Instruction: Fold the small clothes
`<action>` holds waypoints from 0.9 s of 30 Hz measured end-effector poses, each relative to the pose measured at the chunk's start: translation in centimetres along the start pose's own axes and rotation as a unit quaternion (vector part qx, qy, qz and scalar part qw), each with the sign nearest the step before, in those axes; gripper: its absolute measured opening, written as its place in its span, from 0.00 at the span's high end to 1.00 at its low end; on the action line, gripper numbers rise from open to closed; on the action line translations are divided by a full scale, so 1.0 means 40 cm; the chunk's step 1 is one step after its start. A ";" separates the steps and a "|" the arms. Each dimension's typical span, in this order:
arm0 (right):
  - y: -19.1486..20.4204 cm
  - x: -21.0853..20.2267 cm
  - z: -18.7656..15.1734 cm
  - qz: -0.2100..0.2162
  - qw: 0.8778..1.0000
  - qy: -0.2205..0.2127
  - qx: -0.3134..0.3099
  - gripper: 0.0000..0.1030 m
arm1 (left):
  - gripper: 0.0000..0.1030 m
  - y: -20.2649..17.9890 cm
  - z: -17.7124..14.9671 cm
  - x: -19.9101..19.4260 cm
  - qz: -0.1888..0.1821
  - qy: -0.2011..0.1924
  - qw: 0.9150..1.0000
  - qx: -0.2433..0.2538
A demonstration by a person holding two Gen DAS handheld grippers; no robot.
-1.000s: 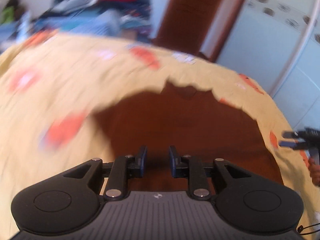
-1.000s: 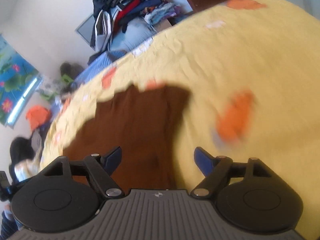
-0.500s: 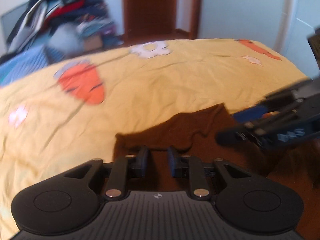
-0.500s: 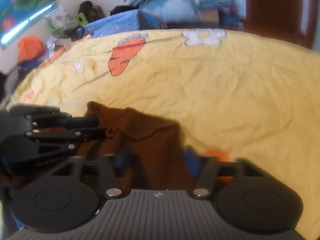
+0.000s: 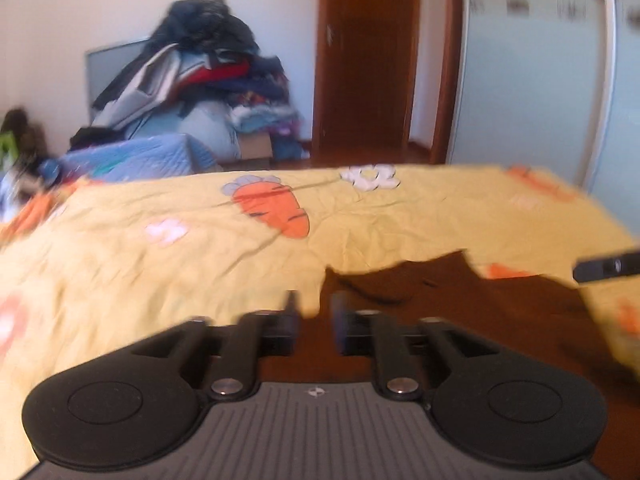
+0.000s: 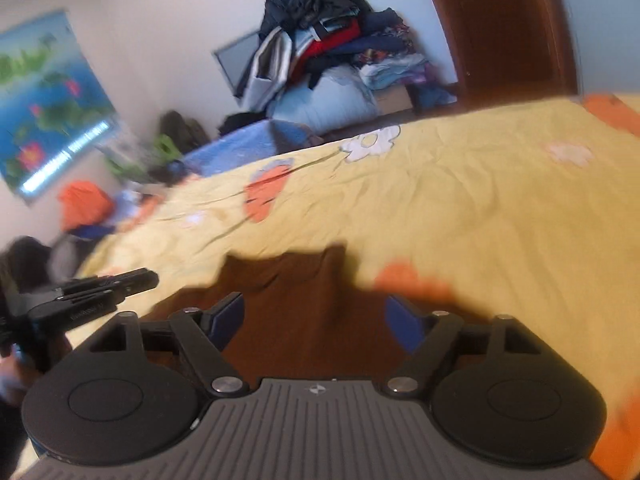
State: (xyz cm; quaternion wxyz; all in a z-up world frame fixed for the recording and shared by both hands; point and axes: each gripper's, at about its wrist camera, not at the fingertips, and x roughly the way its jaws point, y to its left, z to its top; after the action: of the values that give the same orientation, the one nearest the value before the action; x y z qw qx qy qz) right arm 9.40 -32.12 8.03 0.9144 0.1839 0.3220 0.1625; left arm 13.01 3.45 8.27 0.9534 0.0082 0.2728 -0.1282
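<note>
The brown garment (image 6: pixel 296 304) is lying flat on the yellow bedsheet (image 6: pixel 480 208), right ahead of both hand-held grippers. Right hand-held gripper (image 6: pixel 316 316) is gaping wide over it; the left hand-held gripper (image 5: pixel 314 320) is sitting narrow (blurry), gripping nothing.

Home bedroom: carrot-print bed sheet (image 5: pixel 360 216), clothes pile (image 6: pixel 320 40), wooden door (image 5: pixel 364 60).
</note>
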 end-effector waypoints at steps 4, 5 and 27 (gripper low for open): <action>0.046 -0.106 -0.137 0.004 0.999 0.034 -0.009 0.22 | 0.13 -0.030 -0.134 -0.181 -0.055 -0.007 0.997 -0.053; 0.069 -0.103 -0.168 -0.009 0.999 0.045 -0.027 0.22 | 0.13 -0.051 -0.162 -0.187 -0.060 0.016 0.996 -0.056; 0.210 -0.225 -0.488 -0.130 0.971 0.104 -0.170 0.03 | 0.13 -0.133 -0.418 -0.322 0.047 0.114 0.992 0.018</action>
State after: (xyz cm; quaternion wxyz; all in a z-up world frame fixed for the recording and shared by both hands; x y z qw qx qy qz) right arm -11.42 -23.97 2.35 0.9070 -0.0358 0.4042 0.1125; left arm -7.52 2.83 1.05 0.9206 0.0529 0.3771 -0.0865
